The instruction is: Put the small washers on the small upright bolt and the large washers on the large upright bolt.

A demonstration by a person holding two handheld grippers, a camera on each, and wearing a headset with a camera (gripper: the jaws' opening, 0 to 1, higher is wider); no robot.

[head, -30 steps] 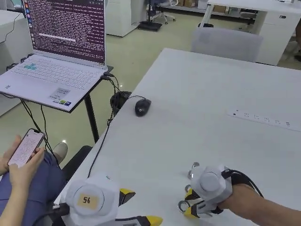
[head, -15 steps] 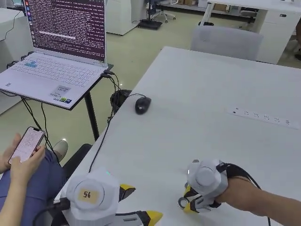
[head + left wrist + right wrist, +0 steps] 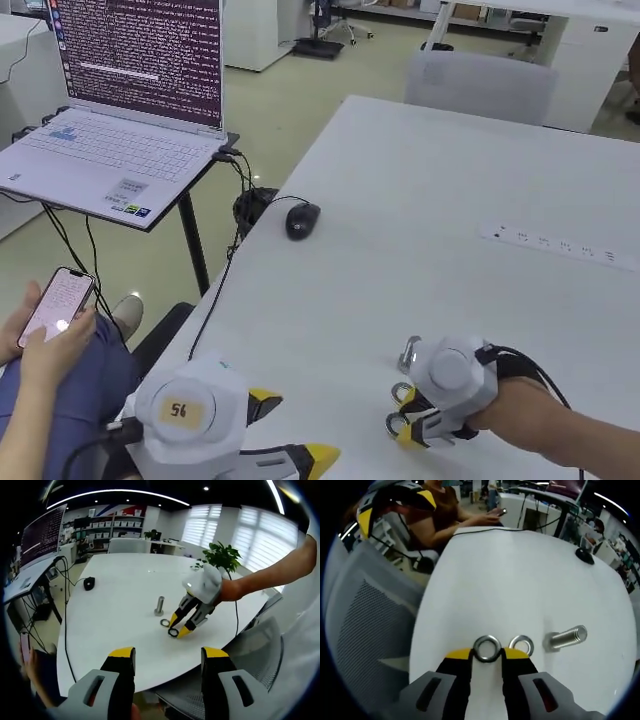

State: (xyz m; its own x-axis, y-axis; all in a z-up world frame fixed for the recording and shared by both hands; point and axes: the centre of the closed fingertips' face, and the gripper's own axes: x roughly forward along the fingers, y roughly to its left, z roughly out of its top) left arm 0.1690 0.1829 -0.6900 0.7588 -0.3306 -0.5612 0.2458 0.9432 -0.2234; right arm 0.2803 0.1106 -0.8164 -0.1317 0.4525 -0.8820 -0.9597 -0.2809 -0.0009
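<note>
Closest in, the left gripper [image 3: 167, 652] has its jaws wide apart, with nothing in them. Next, the right gripper [image 3: 486, 656] pinches a washer [image 3: 475, 648] by its edges, low by the table [image 3: 520, 570]. A second washer [image 3: 513, 643] lies just beside it. A bit past that stands the bolt [image 3: 565, 636]. To do this well, lift the ring flat, line its hole up over the bolt's top, then let go. Don't bump the other ring.

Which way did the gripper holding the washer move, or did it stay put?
No, it hardly moved. The right gripper keeps its washer just beside the upright bolt, as before.
</note>
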